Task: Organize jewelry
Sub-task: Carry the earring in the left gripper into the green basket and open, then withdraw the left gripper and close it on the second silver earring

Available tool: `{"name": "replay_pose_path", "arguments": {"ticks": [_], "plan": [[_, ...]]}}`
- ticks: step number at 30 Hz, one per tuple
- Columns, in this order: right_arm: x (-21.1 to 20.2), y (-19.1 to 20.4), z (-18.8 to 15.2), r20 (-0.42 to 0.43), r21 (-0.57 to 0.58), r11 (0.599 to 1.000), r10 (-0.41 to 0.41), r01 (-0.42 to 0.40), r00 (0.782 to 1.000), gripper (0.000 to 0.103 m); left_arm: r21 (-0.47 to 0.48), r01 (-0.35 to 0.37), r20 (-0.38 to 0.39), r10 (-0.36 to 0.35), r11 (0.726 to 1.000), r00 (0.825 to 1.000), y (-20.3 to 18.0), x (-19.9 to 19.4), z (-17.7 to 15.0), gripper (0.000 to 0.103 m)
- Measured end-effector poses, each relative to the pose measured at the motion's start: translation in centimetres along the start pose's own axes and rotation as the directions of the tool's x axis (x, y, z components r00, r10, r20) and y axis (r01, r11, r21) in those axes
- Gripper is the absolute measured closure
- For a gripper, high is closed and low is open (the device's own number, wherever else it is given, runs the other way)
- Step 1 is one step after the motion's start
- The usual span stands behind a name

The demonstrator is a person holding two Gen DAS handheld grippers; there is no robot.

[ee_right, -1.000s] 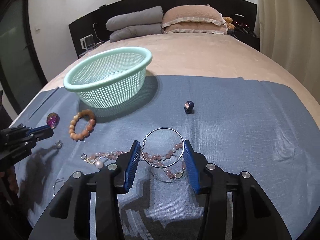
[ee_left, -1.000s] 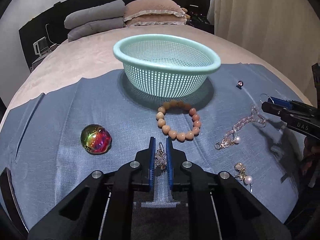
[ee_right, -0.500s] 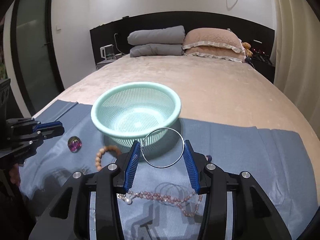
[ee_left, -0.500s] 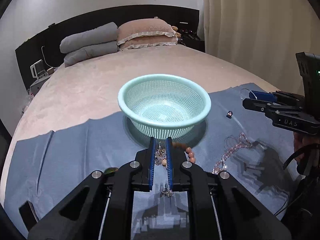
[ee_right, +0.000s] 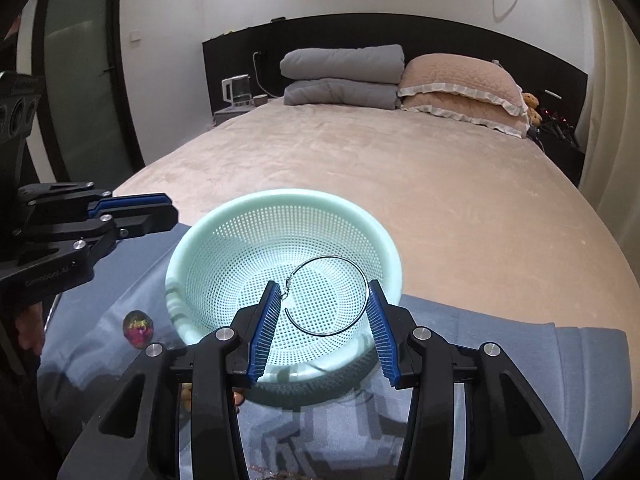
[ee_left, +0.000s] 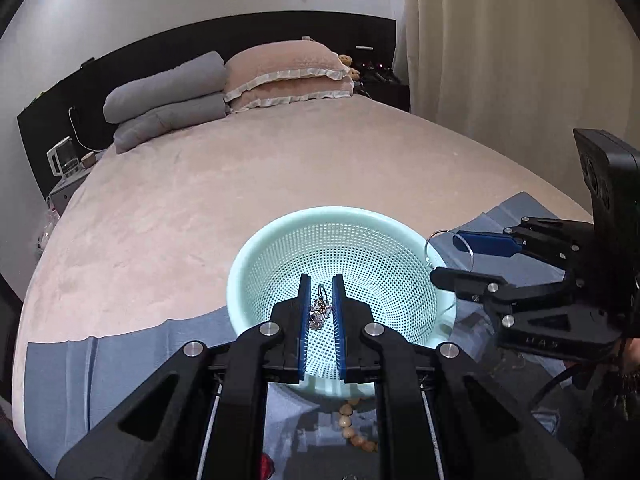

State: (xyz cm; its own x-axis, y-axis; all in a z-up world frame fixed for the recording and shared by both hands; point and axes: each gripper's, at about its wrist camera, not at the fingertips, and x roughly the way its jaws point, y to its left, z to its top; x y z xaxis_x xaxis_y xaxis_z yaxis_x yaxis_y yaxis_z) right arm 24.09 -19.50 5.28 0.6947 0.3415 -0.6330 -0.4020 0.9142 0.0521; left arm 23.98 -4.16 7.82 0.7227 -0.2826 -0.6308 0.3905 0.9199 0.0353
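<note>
Left wrist view: my left claw (ee_left: 321, 300), clamped on a small sparkly earring (ee_left: 319, 312), has come up off the blue cloth (ee_left: 120, 364) and now hangs over the mint basket (ee_left: 256, 264). My right claw (ee_right: 322, 304) has followed, pinching the hoop earring (ee_right: 352, 276) above the same bowl. Both pieces look ready to drop.

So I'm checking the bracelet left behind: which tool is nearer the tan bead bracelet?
Left. The left tool hovers just above the tan bead bracelet; the right tool sits beyond the basket's far side.
</note>
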Motion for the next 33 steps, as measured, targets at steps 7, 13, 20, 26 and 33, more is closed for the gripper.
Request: {"name": "replay_pose_path", "arguments": {"ticks": [7,13,20,26,33], "plan": [[3.6,-0.1,0.3,-0.044,0.016,0.998,0.059,-0.058,0.997,0.061,-0.018,0.015,-0.111,-0.017,1.000,0.994,0.5,5.5,-0.2,0.092],[4.8,0.0,0.1,-0.061,0.012,0.998,0.055,-0.054,0.997,0.061,-0.019,0.007,-0.151,-0.010,1.000,0.989,0.7,7.0,-1.0,0.092],[5.1,0.1,0.1,-0.075,0.006,0.999,0.034,-0.033,0.997,0.059,-0.018,-0.017,-0.164,0.014,1.000,0.986,1.2,7.1,-1.3,0.083],[4.5,0.0,0.2,-0.074,-0.015,1.000,-0.004,0.003,0.997,0.050,-0.024,-0.064,-0.146,0.060,0.998,0.988,1.8,5.9,-1.3,0.044],[2.5,0.3,0.3,-0.046,-0.016,0.999,-0.043,0.042,0.998,0.018,-0.040,-0.099,-0.131,0.094,0.994,0.987,2.5,3.7,-1.1,0.019]]}}
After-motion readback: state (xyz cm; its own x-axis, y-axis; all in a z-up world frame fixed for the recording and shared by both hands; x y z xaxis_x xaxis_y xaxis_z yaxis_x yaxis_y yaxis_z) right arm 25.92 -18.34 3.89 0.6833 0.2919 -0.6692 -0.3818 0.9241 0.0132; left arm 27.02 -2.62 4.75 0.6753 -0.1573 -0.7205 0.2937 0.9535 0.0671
